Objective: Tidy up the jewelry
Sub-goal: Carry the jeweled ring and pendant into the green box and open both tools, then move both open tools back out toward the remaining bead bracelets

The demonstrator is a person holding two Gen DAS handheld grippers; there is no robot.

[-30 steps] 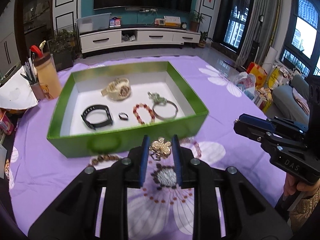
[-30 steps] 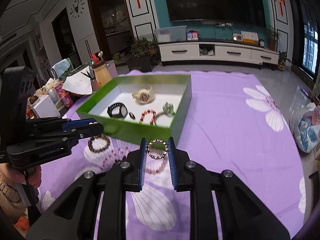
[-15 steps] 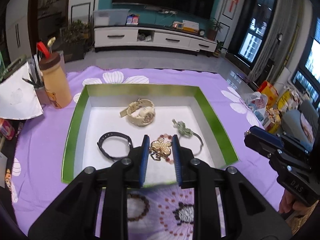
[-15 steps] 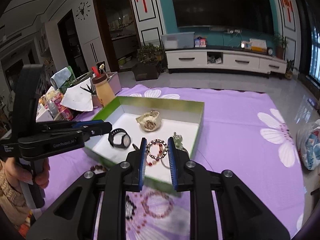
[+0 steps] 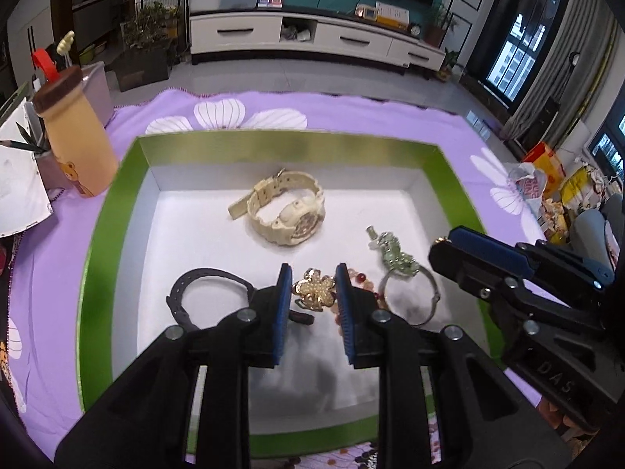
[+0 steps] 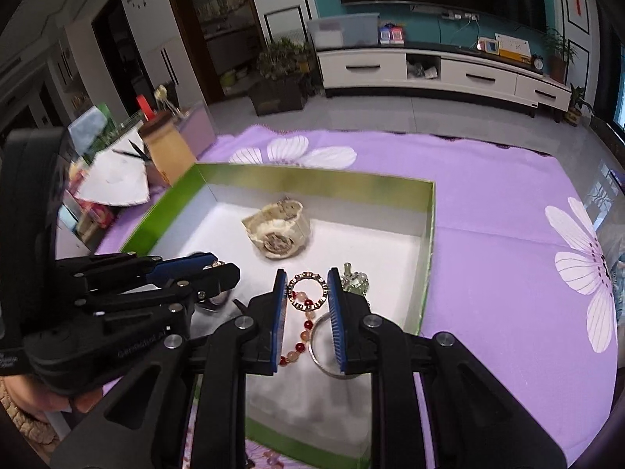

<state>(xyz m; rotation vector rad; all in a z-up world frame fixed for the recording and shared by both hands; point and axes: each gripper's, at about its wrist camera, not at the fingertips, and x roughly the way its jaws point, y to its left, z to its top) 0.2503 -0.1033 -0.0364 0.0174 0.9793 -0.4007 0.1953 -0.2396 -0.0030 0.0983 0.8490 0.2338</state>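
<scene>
A green box [image 5: 97, 242] with a white floor holds a cream watch [image 5: 287, 211], a black band [image 5: 195, 289], a red bead bracelet [image 6: 302, 336] and a silver bangle with a green charm [image 5: 406, 273]. My left gripper [image 5: 314, 287] is shut on a gold flower brooch [image 5: 314, 292] and holds it over the box floor. My right gripper [image 6: 306, 289] is shut on a gold ring-shaped bracelet [image 6: 307, 291] over the box's right part, above the red beads. The box also shows in the right wrist view [image 6: 427, 242].
The box sits on a purple flowered cloth [image 6: 508, 234]. A tan bottle [image 5: 74, 136] and papers [image 5: 15, 187] stand left of the box. More bead jewelry lies on the cloth just in front of the box [image 5: 351, 457].
Both grippers have moved forward and lower over the box with their pieces still held. They went from the cloth in front of the box to above its floor.
</scene>
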